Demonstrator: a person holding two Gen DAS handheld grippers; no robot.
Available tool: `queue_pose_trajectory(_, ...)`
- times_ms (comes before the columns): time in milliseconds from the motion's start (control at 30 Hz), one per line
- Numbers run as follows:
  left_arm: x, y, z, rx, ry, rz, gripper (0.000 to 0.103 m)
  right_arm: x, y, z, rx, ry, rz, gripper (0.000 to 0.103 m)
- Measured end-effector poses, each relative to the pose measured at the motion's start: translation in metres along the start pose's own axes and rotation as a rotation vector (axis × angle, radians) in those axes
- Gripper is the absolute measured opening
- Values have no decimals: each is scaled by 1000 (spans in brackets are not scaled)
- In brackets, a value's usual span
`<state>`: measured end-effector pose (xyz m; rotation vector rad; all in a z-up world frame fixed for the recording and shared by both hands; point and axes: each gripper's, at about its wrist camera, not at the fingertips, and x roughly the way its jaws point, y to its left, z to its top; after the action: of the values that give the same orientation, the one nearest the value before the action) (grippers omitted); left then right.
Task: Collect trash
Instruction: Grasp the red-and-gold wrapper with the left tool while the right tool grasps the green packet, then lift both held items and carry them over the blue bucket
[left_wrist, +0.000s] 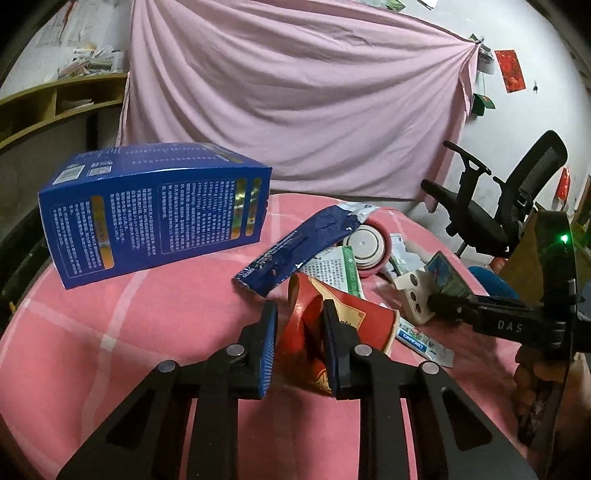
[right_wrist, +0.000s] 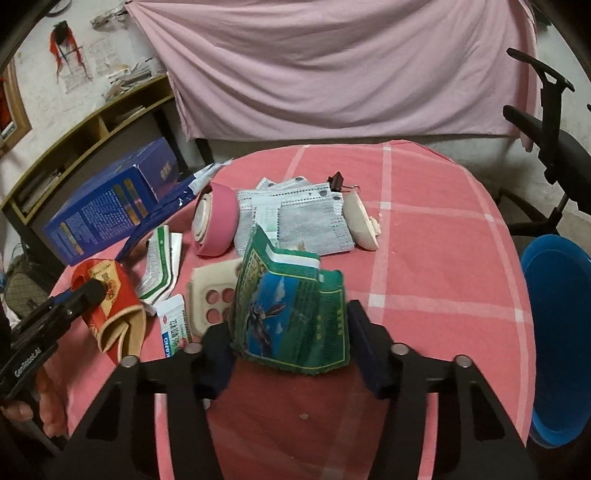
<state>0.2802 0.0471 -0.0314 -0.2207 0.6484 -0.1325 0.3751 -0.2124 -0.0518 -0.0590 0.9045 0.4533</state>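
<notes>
Pink checked tablecloth, crumpled wrappers.

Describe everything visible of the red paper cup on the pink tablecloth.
The red paper cup is crushed flat and lies on its side on the pink checked tablecloth, with gold-and-cream print on its wall and a tan inside showing at its squashed mouth. The left gripper is clamped across its wall. A small white sachet lies against it; folded leaflets sit just beyond.
</notes>
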Motion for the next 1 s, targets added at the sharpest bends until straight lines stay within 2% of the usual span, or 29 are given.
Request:
queue_pose_trajectory(200, -12, -20, -9, 79, -66, 47, 19, -5, -5, -3, 21, -13, 26, 25)
queue_pose_trajectory(267, -18, -26, -16, 106, -95, 62, 19, -10, -8, -4, 28, -17, 40, 22)
queue_pose_trajectory(333, -23, -29, -21, 110, -115, 72, 19, -15, -10, -6, 32, -30, 52, 15)
queue_pose_trajectory(433, -31, -30, -28, 89, -142, 85, 19, -23, -11, -8, 31, -46, 63, 10)
queue_pose_trajectory(700, -43, -61, -20, 101, -237, 114, 19, -46, -15, -17, 27, -122, 73, 8)
queue_pose_trajectory(867, -37, -69, -21, 73, -214, 114, 19, -47, -21, -17, 60, -140, 106, 6)
queue_pose_trajectory(1000, -29, -67, -25, 40, -169, 120, 19, -37, -28, -16, 97, -92, 149, 7)
